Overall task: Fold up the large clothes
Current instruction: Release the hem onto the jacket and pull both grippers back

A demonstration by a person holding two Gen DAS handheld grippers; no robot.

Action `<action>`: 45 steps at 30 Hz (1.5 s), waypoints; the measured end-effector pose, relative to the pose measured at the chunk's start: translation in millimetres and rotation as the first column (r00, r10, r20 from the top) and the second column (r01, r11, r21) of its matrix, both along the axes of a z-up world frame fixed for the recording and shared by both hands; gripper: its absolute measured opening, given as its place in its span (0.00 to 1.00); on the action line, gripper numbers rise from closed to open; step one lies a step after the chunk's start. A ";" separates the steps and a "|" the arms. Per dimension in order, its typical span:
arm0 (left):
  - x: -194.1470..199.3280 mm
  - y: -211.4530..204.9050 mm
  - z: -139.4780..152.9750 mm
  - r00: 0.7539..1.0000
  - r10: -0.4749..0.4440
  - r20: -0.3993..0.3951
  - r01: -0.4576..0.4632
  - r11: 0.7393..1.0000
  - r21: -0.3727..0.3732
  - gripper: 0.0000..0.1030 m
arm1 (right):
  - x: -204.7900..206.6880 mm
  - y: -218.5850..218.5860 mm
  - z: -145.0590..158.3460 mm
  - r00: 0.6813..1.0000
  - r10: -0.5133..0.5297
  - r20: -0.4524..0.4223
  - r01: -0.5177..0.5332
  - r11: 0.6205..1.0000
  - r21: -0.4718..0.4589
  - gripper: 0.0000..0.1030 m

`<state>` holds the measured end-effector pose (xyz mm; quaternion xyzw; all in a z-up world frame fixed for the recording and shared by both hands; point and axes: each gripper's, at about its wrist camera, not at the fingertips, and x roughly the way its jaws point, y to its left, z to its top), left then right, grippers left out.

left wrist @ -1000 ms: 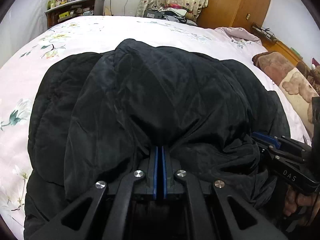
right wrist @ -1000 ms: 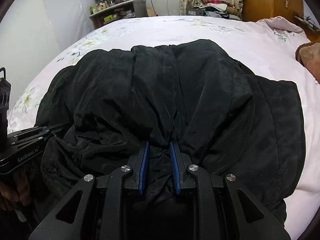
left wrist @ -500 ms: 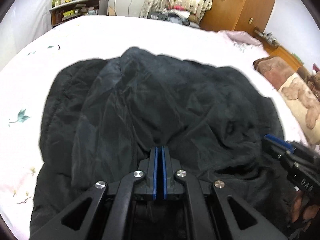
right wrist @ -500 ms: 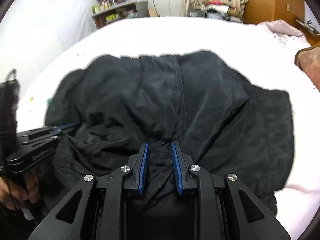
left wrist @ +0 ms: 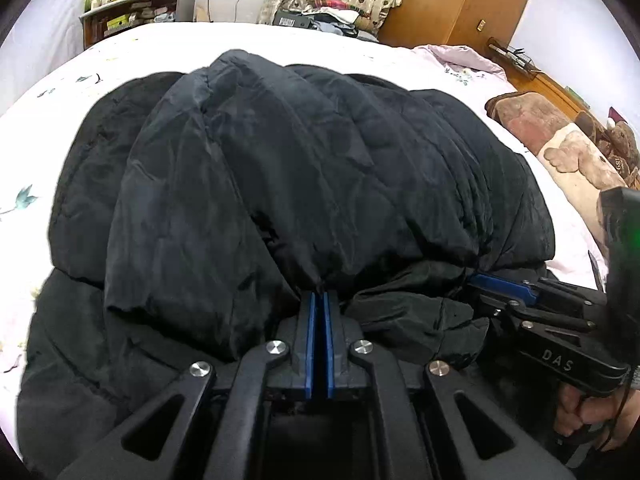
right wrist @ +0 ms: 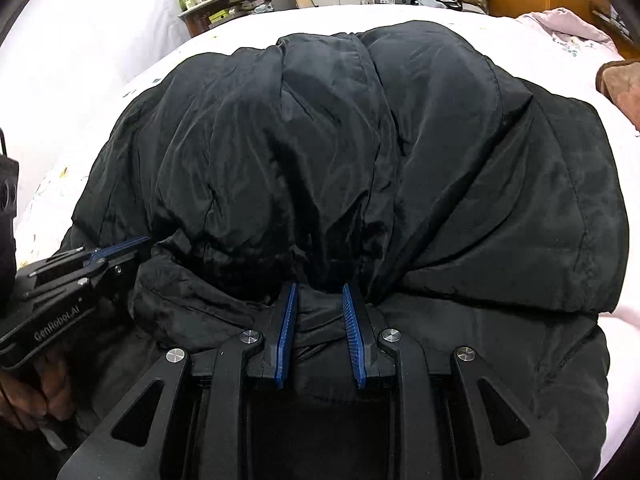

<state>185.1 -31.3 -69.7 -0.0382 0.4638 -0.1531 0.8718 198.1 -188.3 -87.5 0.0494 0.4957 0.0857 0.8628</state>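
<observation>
A large black padded jacket [left wrist: 304, 168] lies bunched on the bed, also filling the right wrist view [right wrist: 360, 160]. My left gripper [left wrist: 319, 300] is shut on a thin edge of the jacket's near hem. My right gripper [right wrist: 318, 300] grips a thick fold of the same hem, its blue pads held apart by the fabric. Both hold the hem lifted over the lower layer. The right gripper shows at the right of the left wrist view [left wrist: 500, 284], and the left gripper shows at the left of the right wrist view [right wrist: 116, 248].
The bed [left wrist: 132, 56] has a pale floral sheet. A brown teddy-print blanket [left wrist: 560, 152] lies at the right edge. A cluttered shelf [left wrist: 132, 12], a wooden wardrobe [left wrist: 460, 0] and a pile of clothes stand beyond the bed.
Both grippers have carried the gripped hem forward over the jacket, so the raised fold now covers more of the garment. Their grips are unchanged.
</observation>
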 end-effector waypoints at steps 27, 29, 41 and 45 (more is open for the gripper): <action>-91.3 5.8 39.9 1.000 0.004 0.028 -0.005 1.000 0.024 0.05 | -116.3 -29.9 61.4 0.994 -0.069 0.080 0.068 0.998 0.012 0.24; -109.2 11.1 47.2 0.999 0.006 0.047 -0.007 1.000 0.023 0.05 | -138.6 -36.7 67.9 0.992 -0.080 0.095 0.079 0.997 0.011 0.24; -212.6 48.9 83.9 0.992 0.022 0.127 -0.023 1.000 0.010 0.11 | -225.2 -32.6 92.8 0.979 -0.144 0.148 0.138 0.989 0.048 0.24; -235.7 70.1 84.6 0.989 0.061 0.138 -0.062 0.998 0.006 0.34 | -248.3 -38.7 88.9 0.975 -0.166 0.149 0.160 0.986 0.055 0.27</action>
